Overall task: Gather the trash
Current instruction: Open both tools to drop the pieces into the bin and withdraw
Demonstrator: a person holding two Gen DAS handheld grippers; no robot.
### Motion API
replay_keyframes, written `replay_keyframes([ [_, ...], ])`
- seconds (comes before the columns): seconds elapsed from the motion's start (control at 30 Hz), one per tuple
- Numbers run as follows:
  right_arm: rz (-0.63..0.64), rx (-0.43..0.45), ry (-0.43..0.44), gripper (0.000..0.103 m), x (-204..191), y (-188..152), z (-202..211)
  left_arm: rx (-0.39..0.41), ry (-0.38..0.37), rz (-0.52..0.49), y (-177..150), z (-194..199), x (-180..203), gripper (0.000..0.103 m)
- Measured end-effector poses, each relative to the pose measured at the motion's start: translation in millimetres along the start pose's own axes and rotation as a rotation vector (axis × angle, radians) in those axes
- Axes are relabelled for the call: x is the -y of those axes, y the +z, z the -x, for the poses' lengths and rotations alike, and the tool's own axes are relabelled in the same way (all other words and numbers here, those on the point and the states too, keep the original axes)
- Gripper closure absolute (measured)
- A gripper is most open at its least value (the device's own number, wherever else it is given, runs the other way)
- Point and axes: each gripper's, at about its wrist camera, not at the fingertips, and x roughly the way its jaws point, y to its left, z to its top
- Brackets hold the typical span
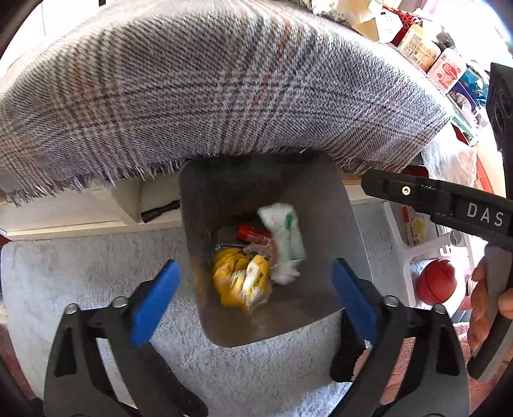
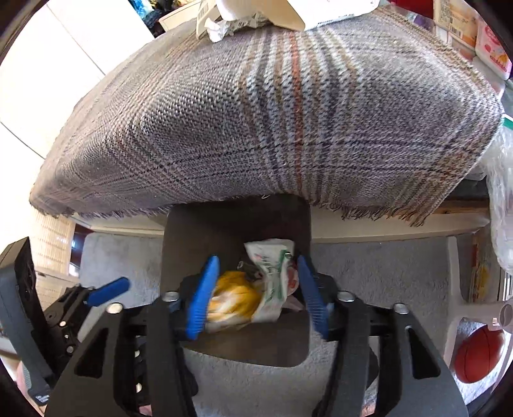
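While poised over the grey bin (image 1: pixel 346 224), left claw (image 1: pixel 253 301) spread wide, blue pads (image 1: pixel 154 301) well apart, nothing between them. Right claw (image 2: pixel 256 295) also parted above the same bin (image 2: pixel 237 218), pads clear of the trash, gripping nothing. Both pointed steeply down into the bin mouth.

Trash down at the bin bottom:
- yellow wrapper (image 1: pixel 240 282), crumpled, blurred, near side; seen again from the right wrist (image 2: pixel 237 295) between the pads but below them
- white-green packet (image 1: pixel 285 240), just beside the wrapper, far-right side; in the right view (image 2: pixel 272 272) lying partly over the wrapper
- red can (image 1: pixel 253 232) behind both, mostly covered
- clear crinkled plastic between can and packet, details too blurred to tell

Bin standing on pale grey carpet (image 1: pixel 80 272), its far rim tucked under the fringed edge of a plaid cloth (image 1: pixel 224 96) draped over the tabletop. Boxes and paper scraps (image 2: pixel 256 16) on top of the cloth, far edge. Shelf clutter of bottles and packets (image 1: pixel 445 67) at upper right.

Right gripper body, marked DAS (image 1: pixel 481 215), reaching in from the right of the left view, with a hand (image 1: pixel 484 301) wrapped round its handle. Left gripper pad visible low left in the right view (image 2: pixel 105 290). Orange ball (image 1: pixel 436 282) on the floor to the right, behind a white frame.
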Motion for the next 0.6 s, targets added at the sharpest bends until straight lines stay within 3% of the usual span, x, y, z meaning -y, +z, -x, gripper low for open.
replay_keyframes([
  [0.03,0.004,0.006,-0.008,0.031,1,-1,3,0.004,0.005,-0.001,0,4,-1,0.008],
  [0.1,0.015,0.012,-0.023,0.009,5,-1,9,0.004,0.016,-0.004,-1,11,-3,0.008],
  [0.13,0.025,0.011,-0.033,0.005,6,-1,13,0.002,0.018,-0.005,-1,13,-3,0.008],
  [0.27,0.059,0.014,-0.052,0.003,8,2,32,0.009,0.019,-0.015,1,32,0,0.008],
  [0.43,-0.016,0.06,0.001,0.003,24,14,70,0.045,0.031,-0.03,16,66,0,0.008],
  [0.6,-0.036,0.128,-0.052,0.003,39,40,108,0.08,0.053,-0.031,44,93,-7,0.008],
])
